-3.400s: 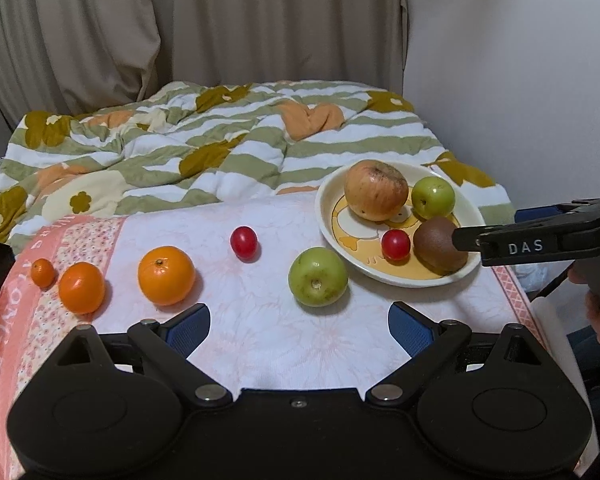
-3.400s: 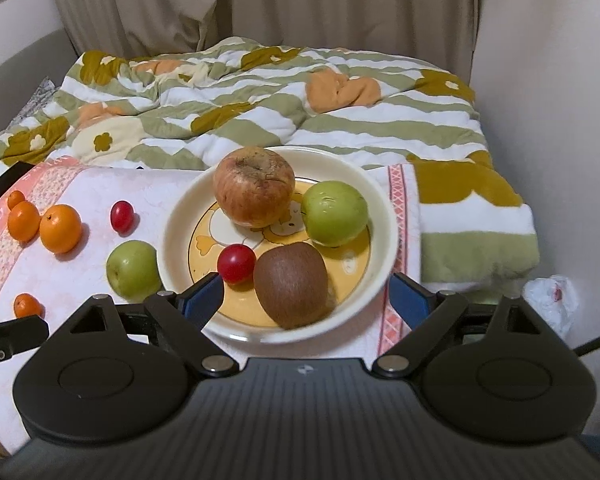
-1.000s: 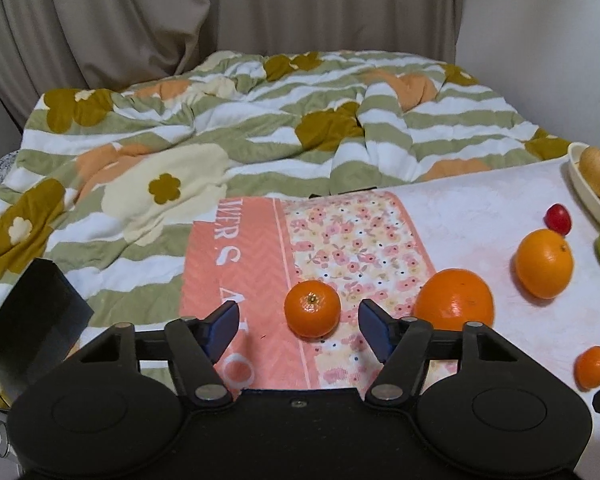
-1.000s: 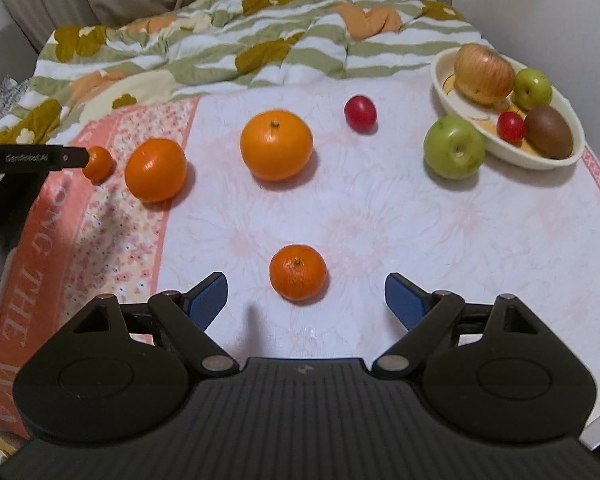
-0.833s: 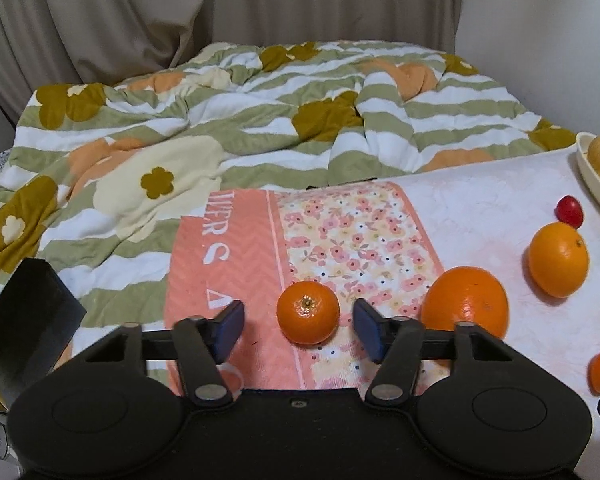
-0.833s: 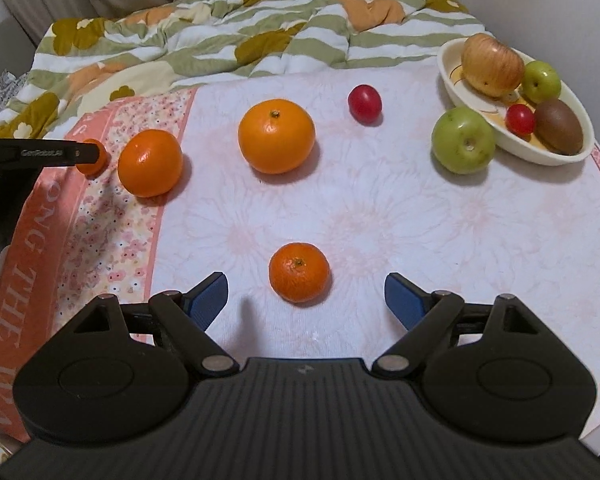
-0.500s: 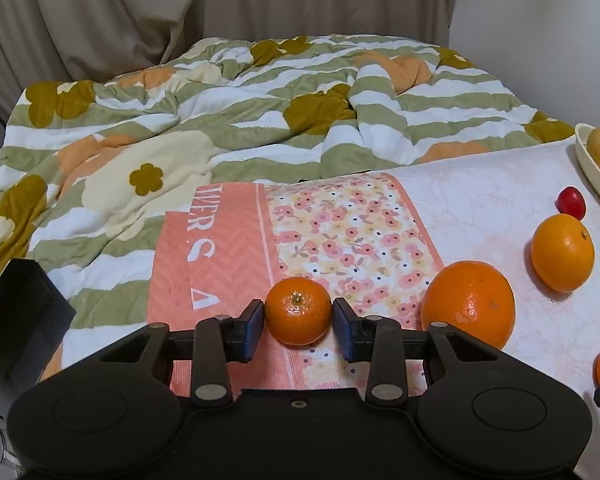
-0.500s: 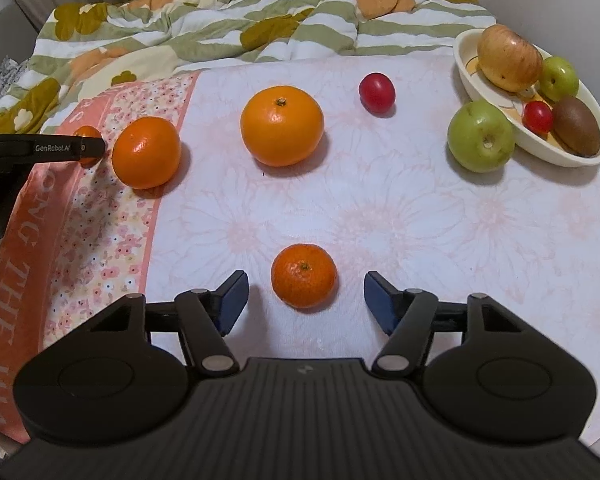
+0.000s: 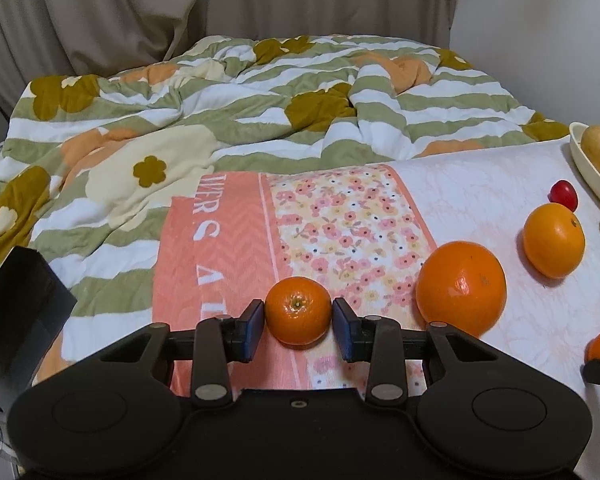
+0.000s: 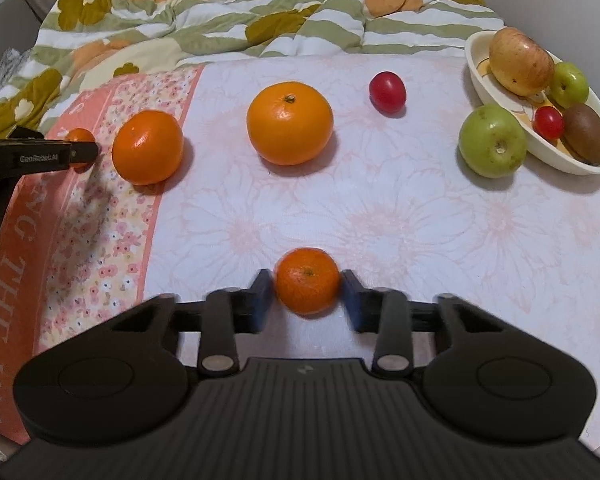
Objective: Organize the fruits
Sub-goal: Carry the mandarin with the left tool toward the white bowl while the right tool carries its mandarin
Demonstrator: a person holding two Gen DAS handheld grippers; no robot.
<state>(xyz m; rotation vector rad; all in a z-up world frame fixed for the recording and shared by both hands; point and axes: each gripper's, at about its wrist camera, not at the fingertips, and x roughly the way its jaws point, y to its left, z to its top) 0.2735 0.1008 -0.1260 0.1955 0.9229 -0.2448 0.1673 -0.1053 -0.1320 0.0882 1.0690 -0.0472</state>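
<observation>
The left gripper point(image 9: 298, 326) pinches a small mandarin point(image 9: 298, 310), its two blue pads pressed to the fruit's sides at 9 and 3 o'clock. That mandarin sits on the orange band of a patterned cloth point(image 9: 340, 216) covering the surface, straight ahead of the gripper at 12 o'clock. At about 2 o'clock from it lies a deep-orange tangerine point(image 9: 461, 288), and farther out at the same bearing a lighter orange point(image 9: 553, 241), well apart from each other.

The right gripper point(image 10: 306, 300) has its pads close on either side of a second small mandarin point(image 10: 307, 281). The pads are blurred, so I cannot tell whether they touch the skin or stand just off it. This fruit lies on the pale flowered part of the cloth, dead ahead between the fingers. In the right wrist view the lighter orange point(image 10: 290, 123) sits at 12 o'clock beyond it, the tangerine point(image 10: 147, 146) at 10 o'clock, a red cherry tomato point(image 10: 387, 92) at 1 o'clock, and a green apple point(image 10: 492, 146) at 2 o'clock, just beside a cream plate point(image 10: 500, 100). The plate holds a russet apple point(image 10: 520, 61), a small green fruit point(image 10: 569, 85), another cherry tomato point(image 10: 549, 122) and a kiwi point(image 10: 586, 132). A striped, flowered quilt point(image 10: 260, 12) lies behind the cloth.
</observation>
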